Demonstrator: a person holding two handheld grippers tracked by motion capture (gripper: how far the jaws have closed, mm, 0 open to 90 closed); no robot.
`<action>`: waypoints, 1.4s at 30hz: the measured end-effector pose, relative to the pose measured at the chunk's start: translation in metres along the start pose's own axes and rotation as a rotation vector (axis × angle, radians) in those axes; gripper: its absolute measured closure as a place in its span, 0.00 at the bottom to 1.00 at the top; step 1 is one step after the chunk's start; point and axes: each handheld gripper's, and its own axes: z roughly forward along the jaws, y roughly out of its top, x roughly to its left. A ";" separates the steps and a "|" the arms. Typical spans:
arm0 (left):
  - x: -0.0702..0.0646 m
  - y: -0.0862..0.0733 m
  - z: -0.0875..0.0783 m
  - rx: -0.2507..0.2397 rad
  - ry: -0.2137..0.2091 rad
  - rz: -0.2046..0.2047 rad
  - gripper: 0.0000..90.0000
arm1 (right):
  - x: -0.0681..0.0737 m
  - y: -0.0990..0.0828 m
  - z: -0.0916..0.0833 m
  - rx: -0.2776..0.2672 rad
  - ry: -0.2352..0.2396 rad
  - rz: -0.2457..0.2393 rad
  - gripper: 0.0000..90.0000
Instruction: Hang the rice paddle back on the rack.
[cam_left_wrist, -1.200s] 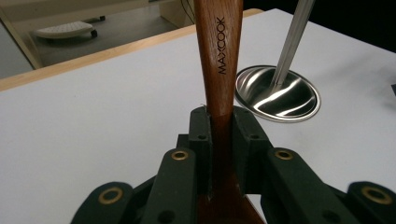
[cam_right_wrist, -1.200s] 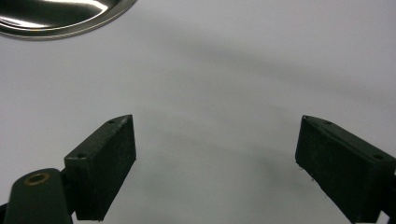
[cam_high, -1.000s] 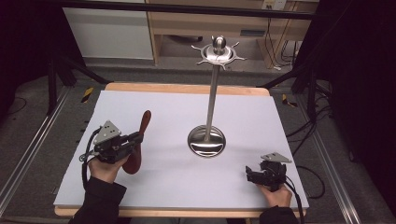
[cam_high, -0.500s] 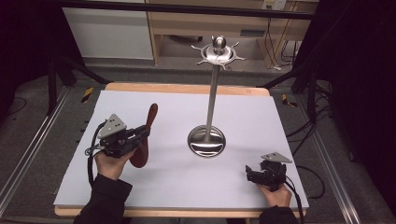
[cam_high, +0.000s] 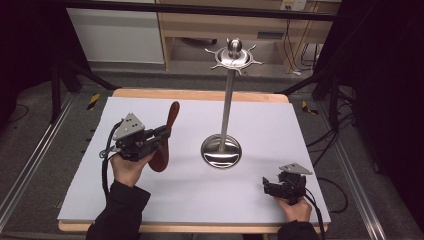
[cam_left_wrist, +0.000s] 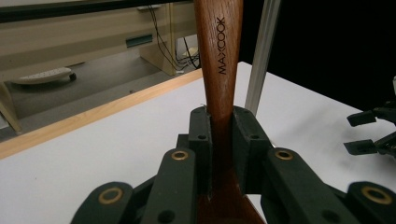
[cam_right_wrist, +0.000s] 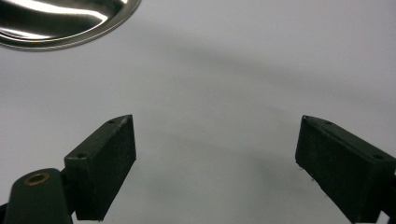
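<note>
A dark wooden spoon is clamped in my left gripper at the left of the white table, its handle pointing up and away and its bowl hanging toward the person's hand. In the left gripper view the spoon handle, marked MAXCOOK, rises between the two pads of that gripper, which press on it. A tall steel utensil stand with a round base and a hooked crown is at the table's middle. My right gripper rests low at the front right, jaws wide apart with nothing between them.
The white table top has a wooden rim at the back. Beyond it are cabinets and cables on the floor. The stand's shiny base lies just ahead of the right gripper.
The left gripper has lifted the spoon and carried it right, toward the stand. The right gripper has stayed put.
</note>
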 end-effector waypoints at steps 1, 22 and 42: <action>-0.002 0.004 0.001 -0.007 0.000 0.006 0.87 | 0.000 0.000 0.000 0.000 0.000 0.000 0.14; -0.011 0.041 0.004 -0.053 -0.010 0.042 0.87 | 0.000 0.000 0.001 0.000 0.001 -0.002 0.14; -0.017 0.063 0.010 -0.085 -0.022 0.050 0.87 | -0.001 0.001 0.000 -0.012 0.001 0.013 0.14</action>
